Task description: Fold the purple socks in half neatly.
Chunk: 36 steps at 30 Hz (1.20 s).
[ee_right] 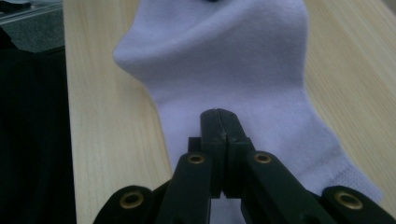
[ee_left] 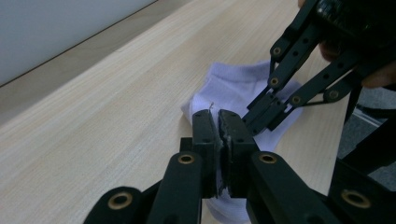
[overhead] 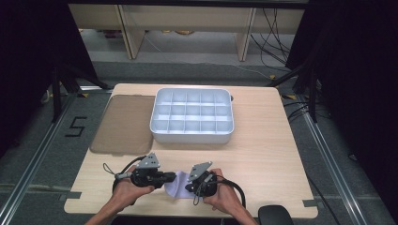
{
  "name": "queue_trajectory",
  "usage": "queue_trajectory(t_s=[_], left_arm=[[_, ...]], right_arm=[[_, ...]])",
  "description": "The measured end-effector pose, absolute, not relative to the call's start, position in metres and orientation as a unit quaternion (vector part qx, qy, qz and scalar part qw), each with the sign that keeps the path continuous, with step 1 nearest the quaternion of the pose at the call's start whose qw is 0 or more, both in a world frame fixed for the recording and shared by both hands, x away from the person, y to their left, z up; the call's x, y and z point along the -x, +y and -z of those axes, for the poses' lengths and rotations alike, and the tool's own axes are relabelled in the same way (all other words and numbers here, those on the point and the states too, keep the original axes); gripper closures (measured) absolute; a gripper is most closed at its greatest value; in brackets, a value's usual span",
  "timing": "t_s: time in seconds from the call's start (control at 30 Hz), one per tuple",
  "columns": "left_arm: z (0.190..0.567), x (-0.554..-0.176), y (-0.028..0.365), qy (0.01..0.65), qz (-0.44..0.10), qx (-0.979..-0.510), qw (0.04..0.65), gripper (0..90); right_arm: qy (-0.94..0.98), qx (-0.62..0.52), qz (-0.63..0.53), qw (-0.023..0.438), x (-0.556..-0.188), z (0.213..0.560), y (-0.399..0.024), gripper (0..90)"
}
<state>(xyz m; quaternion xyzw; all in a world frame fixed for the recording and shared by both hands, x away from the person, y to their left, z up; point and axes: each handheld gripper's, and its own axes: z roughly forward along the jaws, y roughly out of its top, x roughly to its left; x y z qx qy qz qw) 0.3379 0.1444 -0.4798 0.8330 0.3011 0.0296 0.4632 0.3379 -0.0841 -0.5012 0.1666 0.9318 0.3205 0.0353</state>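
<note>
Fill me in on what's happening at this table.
A person works a pale lilac sock at the near edge of the wooden table with a gripper in each hand. The left gripper is shut on one end of the sock, and the right gripper is shut on the other. A white divided tray sits farther back, its compartments bare, with a brown lid beside it.

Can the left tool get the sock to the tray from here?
Probably yes: the left tool is shut on the sock, and bare table lies between it and the tray. The right tool grips it too.
</note>
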Motion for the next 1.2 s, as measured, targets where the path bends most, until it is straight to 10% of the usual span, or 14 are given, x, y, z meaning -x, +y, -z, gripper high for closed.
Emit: queue_trajectory(t_s=[1.2], left_arm=[[0.472, -0.346, 0.165, 0.327, -0.01, -0.824, 0.462, 84.8]], right_arm=[[0.915, -0.215, -0.339, 0.045, -0.377, 0.504, -0.06, 90.0]])
